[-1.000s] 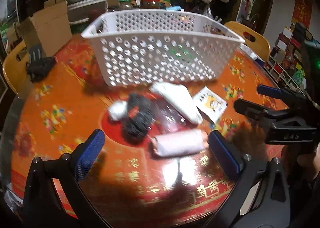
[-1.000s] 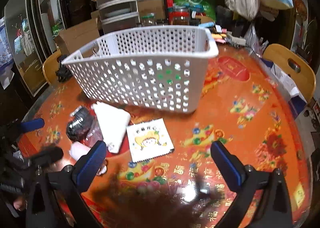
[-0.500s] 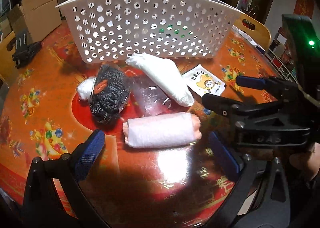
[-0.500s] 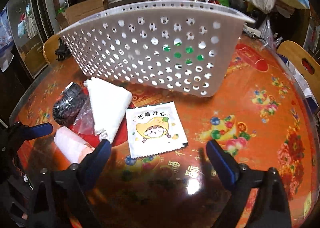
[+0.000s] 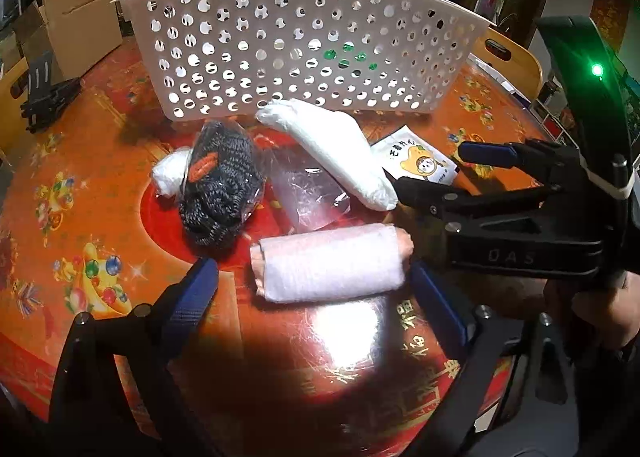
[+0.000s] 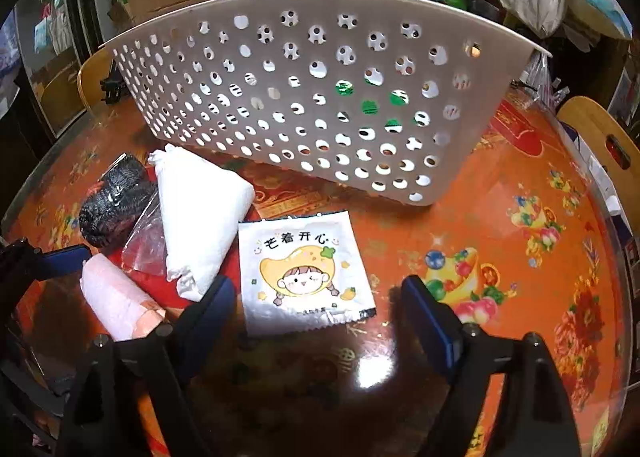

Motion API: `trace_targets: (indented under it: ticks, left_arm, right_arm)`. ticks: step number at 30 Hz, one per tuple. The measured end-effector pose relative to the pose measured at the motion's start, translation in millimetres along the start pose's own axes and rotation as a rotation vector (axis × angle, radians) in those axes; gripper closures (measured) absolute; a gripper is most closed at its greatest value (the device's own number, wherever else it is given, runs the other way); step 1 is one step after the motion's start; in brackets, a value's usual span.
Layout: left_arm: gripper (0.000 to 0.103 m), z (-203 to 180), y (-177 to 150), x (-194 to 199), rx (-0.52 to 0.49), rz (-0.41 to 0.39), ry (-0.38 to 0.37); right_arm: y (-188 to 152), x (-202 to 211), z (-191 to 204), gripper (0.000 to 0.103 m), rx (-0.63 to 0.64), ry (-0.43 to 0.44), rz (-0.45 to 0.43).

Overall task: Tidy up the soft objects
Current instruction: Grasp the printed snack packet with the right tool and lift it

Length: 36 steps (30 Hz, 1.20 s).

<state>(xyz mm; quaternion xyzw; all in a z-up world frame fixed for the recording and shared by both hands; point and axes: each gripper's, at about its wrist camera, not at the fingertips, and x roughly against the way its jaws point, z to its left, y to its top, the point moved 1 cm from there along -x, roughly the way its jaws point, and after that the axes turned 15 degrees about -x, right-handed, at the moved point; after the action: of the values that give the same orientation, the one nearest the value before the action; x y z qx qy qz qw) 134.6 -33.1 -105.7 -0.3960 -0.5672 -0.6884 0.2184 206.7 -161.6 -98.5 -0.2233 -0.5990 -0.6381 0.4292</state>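
The left tool (image 5: 314, 289), jaws spread but just now narrowing, straddles the rolled pale-pink towel (image 5: 330, 263) without pressing it; the right tool (image 6: 316, 303), likewise narrowing, brackets the flat white cartoon sachet (image 6: 304, 273). Nothing is gripped. All the soft goods lie on the orange patterned table (image 6: 500, 217) at 6 o'clock of the white perforated plastic basket (image 6: 320, 97): the white padded bundle (image 6: 200, 213), the dark knitted piece (image 5: 220, 193), the clear bag (image 5: 308, 193). I judge the sorting barely begun
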Motion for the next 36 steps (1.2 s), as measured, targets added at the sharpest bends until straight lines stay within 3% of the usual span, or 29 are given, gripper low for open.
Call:
trace_targets:
  ticks: [8, 10, 21, 23, 24, 36]
  left_arm:
    - [0.027, -5, -3, 3, -0.027, -0.017, 0.004]
    - [0.029, -5, -3, 4, -0.03, -0.018, 0.003]
    - [0.039, -5, -10, 19, -0.045, -0.059, 0.031]
    - [0.039, -4, -12, 20, -0.041, -0.063, 0.027]
    - [0.041, -4, -12, 22, -0.037, -0.07, 0.027]
    - [0.044, -5, -16, 27, -0.053, -0.084, 0.035]
  right_arm:
    - [-2, 4, 1, 0.042, 0.009, 0.009, -0.014]
    - [-3, 8, -2, 0.056, 0.004, 0.009, -0.02]
    - [-12, 19, -7, 0.068, -0.013, 0.025, -0.04]
    - [-13, 21, -7, 0.074, -0.019, 0.031, -0.047]
    - [-14, 23, -8, 0.083, -0.023, 0.038, -0.046]
    - [-11, 28, -20, 0.085, -0.063, 0.05, -0.054]
